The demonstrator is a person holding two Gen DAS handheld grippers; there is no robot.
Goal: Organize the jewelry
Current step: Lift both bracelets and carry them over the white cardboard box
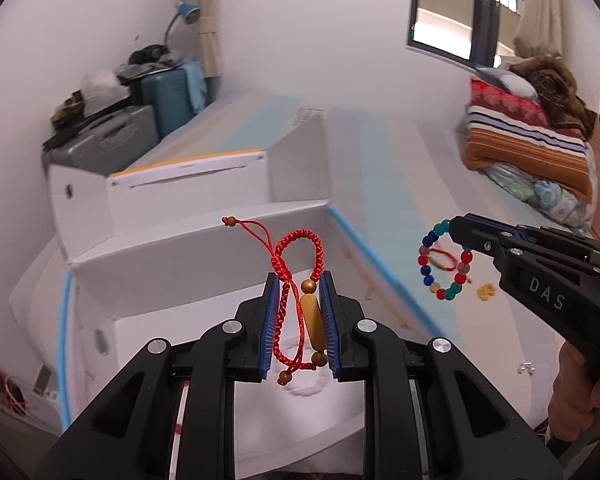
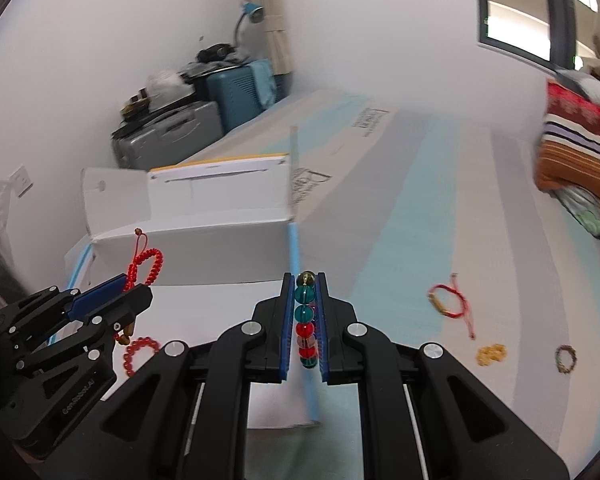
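Observation:
My left gripper (image 1: 299,280) is shut on a red braided cord bracelet (image 1: 300,264) with wooden beads, held above the open white box (image 1: 204,248). It also shows in the right wrist view (image 2: 134,294), with the red cord bracelet (image 2: 146,266) sticking up from it. My right gripper (image 2: 305,278) is shut on a multicolour glass bead bracelet (image 2: 305,320), seen edge on. In the left wrist view that gripper (image 1: 458,226) holds the bead bracelet (image 1: 444,260) hanging as a ring above the bed. A red bead bracelet (image 2: 142,354) lies inside the box.
On the striped sheet lie a thin red string bracelet (image 2: 450,300), a yellow bead bracelet (image 2: 491,354) and a dark bead bracelet (image 2: 566,358). Folded blankets (image 1: 528,136) are stacked at the right. Suitcases (image 1: 112,136) stand by the far wall.

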